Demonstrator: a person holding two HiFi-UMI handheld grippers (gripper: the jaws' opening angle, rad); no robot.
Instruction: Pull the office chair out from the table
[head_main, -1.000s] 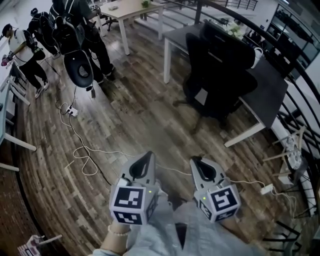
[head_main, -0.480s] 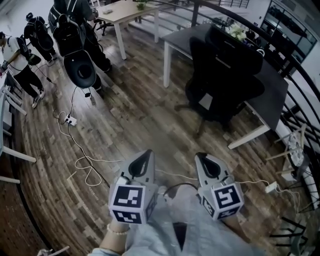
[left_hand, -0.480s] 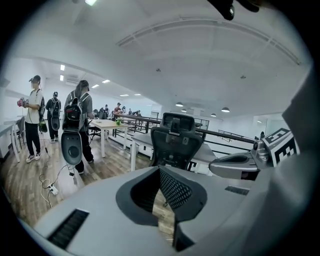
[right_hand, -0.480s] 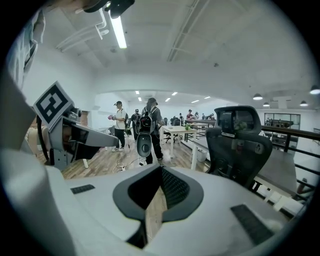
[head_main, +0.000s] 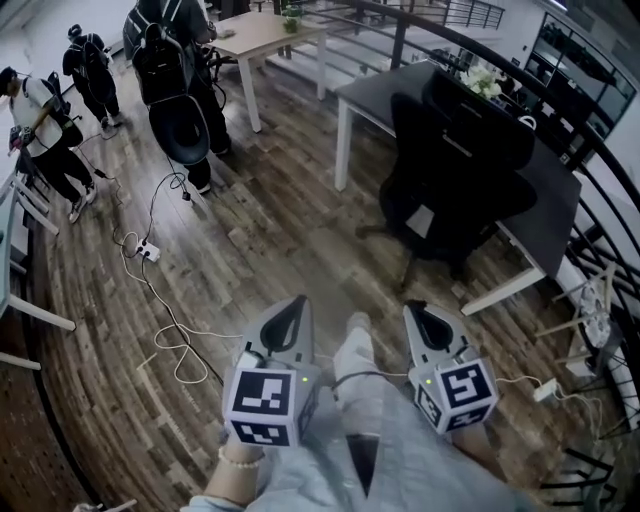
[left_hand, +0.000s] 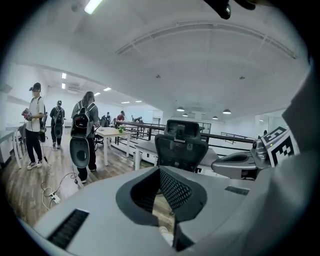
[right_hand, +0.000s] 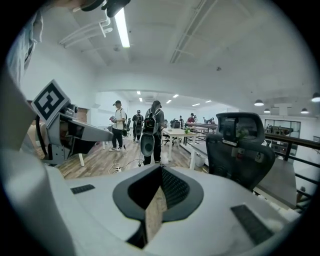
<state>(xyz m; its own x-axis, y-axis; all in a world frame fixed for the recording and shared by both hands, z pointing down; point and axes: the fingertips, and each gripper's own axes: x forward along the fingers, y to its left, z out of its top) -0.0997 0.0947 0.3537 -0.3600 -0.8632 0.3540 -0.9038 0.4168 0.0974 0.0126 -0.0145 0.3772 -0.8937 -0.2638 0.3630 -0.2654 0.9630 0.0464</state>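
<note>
A black office chair (head_main: 455, 190) with a headrest stands pushed in at the dark grey table (head_main: 375, 85), its back toward me. My left gripper (head_main: 296, 305) and right gripper (head_main: 418, 312) are side by side low in the head view. Both are shut and hold nothing, well short of the chair. In the left gripper view the chair (left_hand: 181, 147) is straight ahead beyond the shut left gripper (left_hand: 160, 172). In the right gripper view the chair (right_hand: 240, 150) stands to the right of the shut right gripper (right_hand: 161, 172).
People with backpacks (head_main: 180, 70) stand at the upper left by a light wooden table (head_main: 265, 25). Cables and a power strip (head_main: 150, 250) trail over the wooden floor on the left. A dark railing (head_main: 600, 200) runs behind the grey table, and another power strip (head_main: 545, 388) lies at the right.
Both grippers have been carried forward toward the chair, still shut. A shoe now shows between them, and the standing people have shifted to the right in the view.
</note>
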